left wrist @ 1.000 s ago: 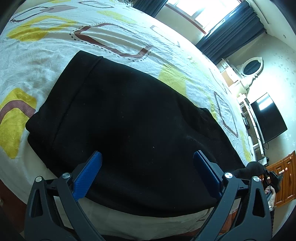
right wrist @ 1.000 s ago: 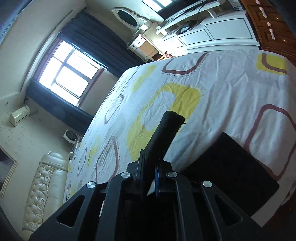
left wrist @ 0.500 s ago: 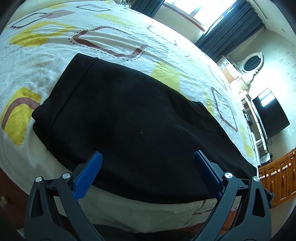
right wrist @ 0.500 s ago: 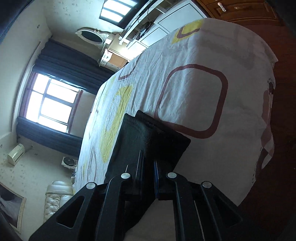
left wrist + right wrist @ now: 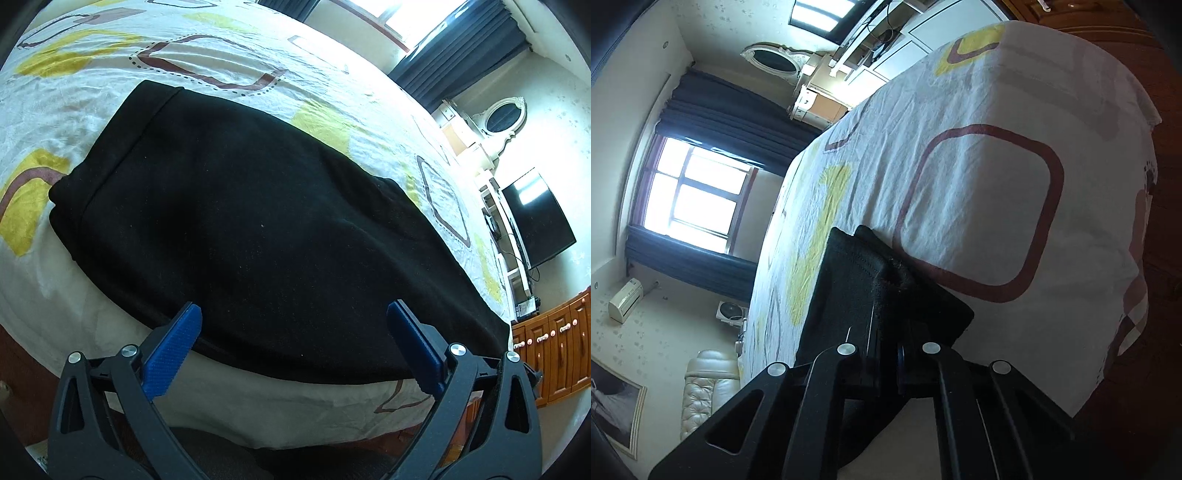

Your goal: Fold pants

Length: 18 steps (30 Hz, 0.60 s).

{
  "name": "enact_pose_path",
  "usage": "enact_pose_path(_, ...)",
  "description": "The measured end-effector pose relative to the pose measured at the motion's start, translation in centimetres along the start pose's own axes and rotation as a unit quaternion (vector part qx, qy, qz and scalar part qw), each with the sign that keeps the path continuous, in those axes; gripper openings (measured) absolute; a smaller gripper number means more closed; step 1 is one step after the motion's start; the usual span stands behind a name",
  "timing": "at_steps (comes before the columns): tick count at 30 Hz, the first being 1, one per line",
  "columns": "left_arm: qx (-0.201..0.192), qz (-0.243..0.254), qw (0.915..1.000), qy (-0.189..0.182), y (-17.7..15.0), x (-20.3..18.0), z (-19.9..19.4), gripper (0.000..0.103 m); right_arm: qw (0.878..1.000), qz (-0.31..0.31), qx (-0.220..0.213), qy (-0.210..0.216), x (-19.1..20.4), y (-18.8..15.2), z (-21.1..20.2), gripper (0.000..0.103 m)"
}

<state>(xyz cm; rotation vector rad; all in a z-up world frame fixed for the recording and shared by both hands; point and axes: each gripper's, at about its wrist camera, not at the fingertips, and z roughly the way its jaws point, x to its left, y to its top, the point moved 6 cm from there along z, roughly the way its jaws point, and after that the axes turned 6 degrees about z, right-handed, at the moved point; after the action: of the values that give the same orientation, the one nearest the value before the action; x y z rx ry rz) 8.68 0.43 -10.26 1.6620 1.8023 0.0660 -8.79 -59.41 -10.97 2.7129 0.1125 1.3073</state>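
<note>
Pinching the pants (image 5: 857, 280) hem, your right tool (image 5: 886, 354) is clamped; pants lie on the bed (image 5: 332, 85), long axis ten-to-four, under your spread, empty left tool (image 5: 291, 343).

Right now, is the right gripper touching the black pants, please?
Touching: the right wrist view shows the right gripper shut on a fold of the black pants.

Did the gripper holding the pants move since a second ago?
Yes. The right gripper, shut on the black pants, came down toward the bedsheet.
</note>
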Motion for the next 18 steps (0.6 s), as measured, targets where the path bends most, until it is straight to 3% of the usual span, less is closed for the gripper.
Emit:
enact_pose_path(3,0.007,0.017,0.9998,-0.001,-0.3,-0.5,0.1,0.100,0.999,0.041,-0.013,0.032,-0.9,0.0,-0.6,0.012)
enact_pose_path(6,0.008,0.024,0.9997,0.000,-0.4,-0.6,0.2,0.100,0.995,0.071,-0.017,0.071,-0.9,-0.7,-1.8,0.050)
enact_pose_path(7,0.007,0.022,0.9997,-0.002,-0.4,-0.5,0.2,0.100,0.993,0.075,-0.003,0.090,-0.5,-1.4,-1.7,0.054)
enact_pose_path(11,0.007,0.015,0.9999,-0.004,-0.5,-0.4,0.5,0.100,0.985,0.056,0.071,0.144,1.9,-5.5,-0.4,0.056)
enact_pose_path(13,0.006,0.017,0.9998,-0.003,-0.6,-0.5,0.4,0.100,0.982,0.039,0.096,0.159,3.3,-7.8,0.2,0.063)
enact_pose_path(18,0.011,0.017,0.9997,-0.013,-0.7,-0.5,0.1,0.100,0.971,-0.001,0.169,0.166,6.5,-14.2,2.7,0.069)
